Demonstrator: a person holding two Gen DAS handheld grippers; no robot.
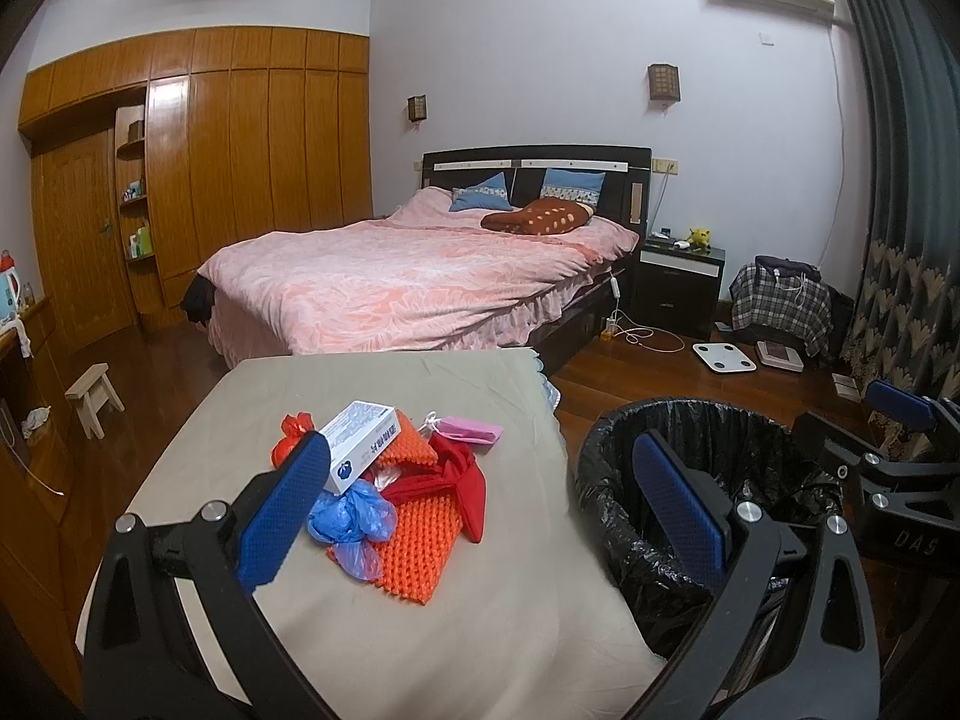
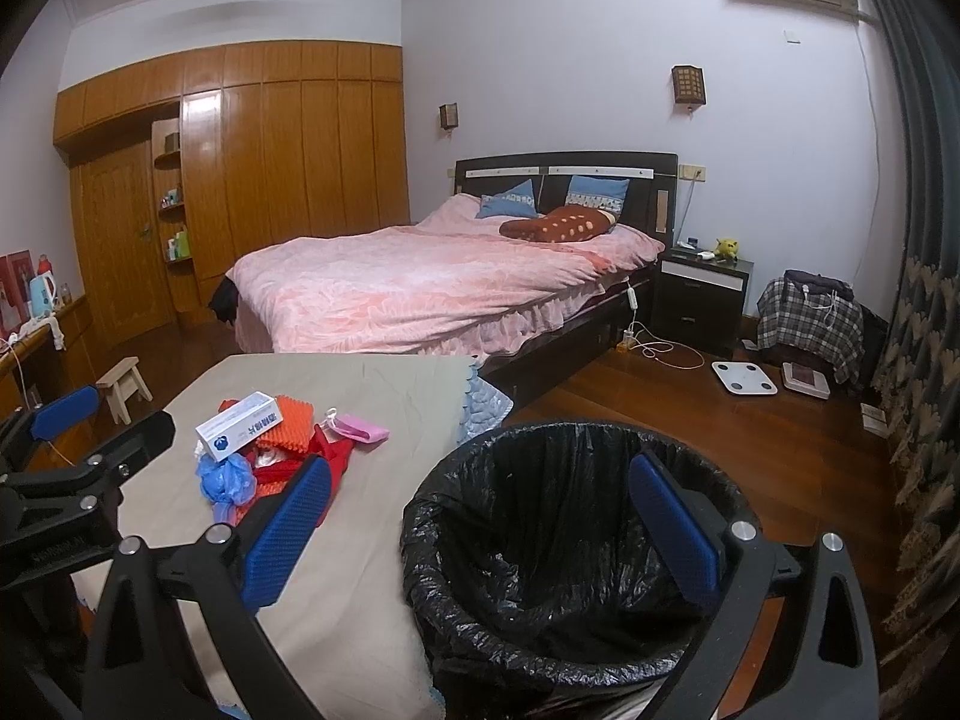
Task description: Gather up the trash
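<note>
- On the worktop (image 1: 492,630), left of centre, lies the trash: white box (image 1: 360,446) atop orange foam (image 1: 414,546), blue bag (image 1: 351,519), red cloth (image 1: 462,483), pink pouch (image 1: 471,429).
- Left gripper (image 1: 480,516): fingers spread, empty, above the worktop.
- Bin (image 2: 558,546), black-lined, stands just right of the worktop.
- Right gripper (image 2: 480,528): fingers spread, empty, over the bin.

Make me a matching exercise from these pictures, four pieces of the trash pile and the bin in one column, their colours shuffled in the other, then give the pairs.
Things:
1. small box
2. crumpled plastic bag
3. foam netting
4. bin liner

Colours:
A. black
B. orange
C. white with blue print
D. blue

Pairs: 1-C, 2-D, 3-B, 4-A
</note>
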